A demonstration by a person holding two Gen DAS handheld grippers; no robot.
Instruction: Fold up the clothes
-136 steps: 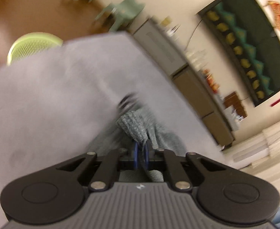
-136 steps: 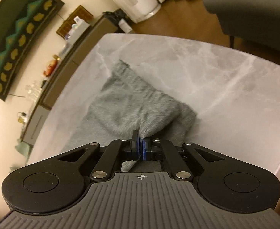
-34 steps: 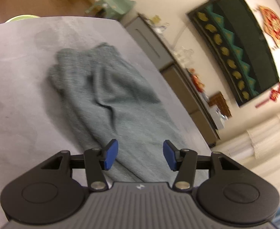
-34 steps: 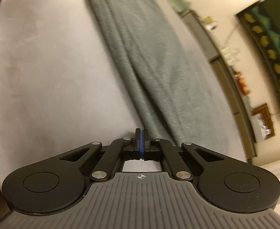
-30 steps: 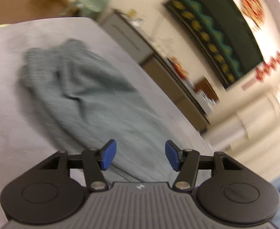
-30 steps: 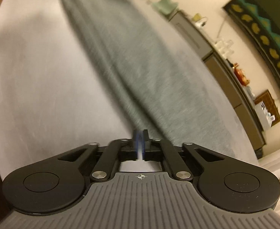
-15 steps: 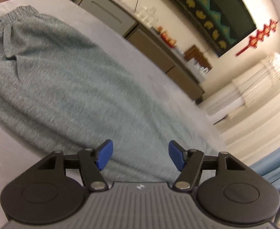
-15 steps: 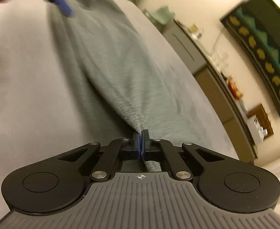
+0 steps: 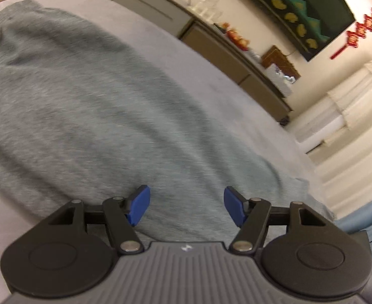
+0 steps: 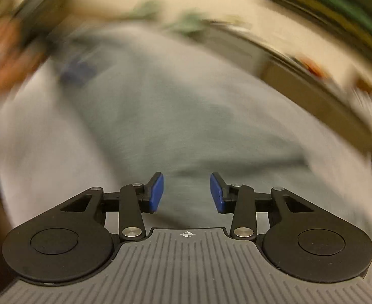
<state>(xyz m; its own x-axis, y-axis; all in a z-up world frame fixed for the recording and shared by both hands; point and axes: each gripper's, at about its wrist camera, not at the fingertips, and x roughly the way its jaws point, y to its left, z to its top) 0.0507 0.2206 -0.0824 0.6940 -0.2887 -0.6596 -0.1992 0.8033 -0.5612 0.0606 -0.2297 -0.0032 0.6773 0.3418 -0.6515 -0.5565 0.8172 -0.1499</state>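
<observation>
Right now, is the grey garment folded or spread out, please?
Spread out: the grey garment lies flat and lengthwise across the table, no fold visible.

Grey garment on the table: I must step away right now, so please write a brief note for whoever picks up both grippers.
Left gripper: open, empty, poised over the near edge of the grey garment.
Right gripper: jaws opening, nothing between the pads; its view is badly blurred.
Garment: spread lengthwise on the grey table, one end far left in the left wrist view, the other by the right edge.
Done: the garment lies laid out and fairly smooth.
Left: neither gripper holds cloth; take hold again and probably fold one end over the other.
</observation>
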